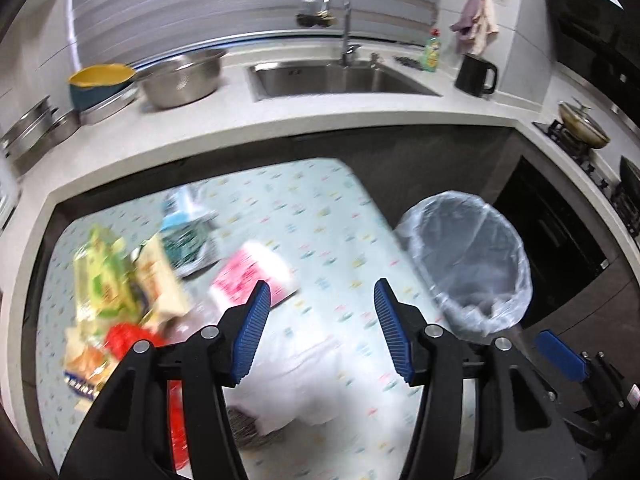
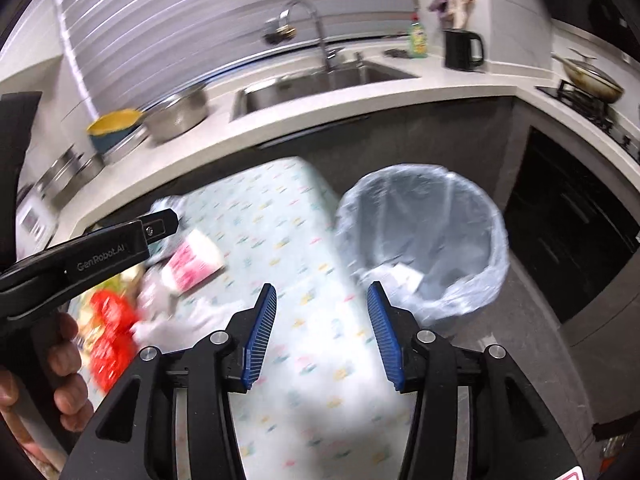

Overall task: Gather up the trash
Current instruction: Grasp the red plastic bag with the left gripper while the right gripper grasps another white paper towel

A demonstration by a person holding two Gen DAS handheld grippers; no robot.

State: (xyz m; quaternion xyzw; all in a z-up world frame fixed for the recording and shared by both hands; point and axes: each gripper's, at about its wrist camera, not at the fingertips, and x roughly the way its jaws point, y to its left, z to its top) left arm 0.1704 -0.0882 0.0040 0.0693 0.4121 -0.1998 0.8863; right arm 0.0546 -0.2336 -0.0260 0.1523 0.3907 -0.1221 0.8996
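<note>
Blurred trash lies on the patterned tablecloth [image 1: 320, 216]: a pink-and-white packet [image 1: 252, 276], a green-yellow packet [image 1: 104, 276], a teal packet [image 1: 186, 240], a red wrapper [image 1: 124, 338] and white crumpled plastic [image 1: 304, 392]. My left gripper [image 1: 322, 282] hangs over the cloth, open, with nothing between its blue pads. A bin with a clear liner [image 2: 420, 240] stands right of the table with white paper [image 2: 404, 276] inside. My right gripper [image 2: 322, 285] is open and empty near the table's right edge. The pink packet [image 2: 192, 262] and red wrapper [image 2: 110, 328] show at its left.
A white counter wraps behind the table with a steel sink [image 1: 340, 78], a faucet [image 1: 344, 20], a steel bowl [image 1: 182, 80], a yellow-rimmed bowl [image 1: 100, 84] and a black kettle [image 1: 476, 76]. A wok [image 2: 588, 78] sits on the stove. A hand [image 2: 64, 360] holds the left gripper's body [image 2: 100, 248].
</note>
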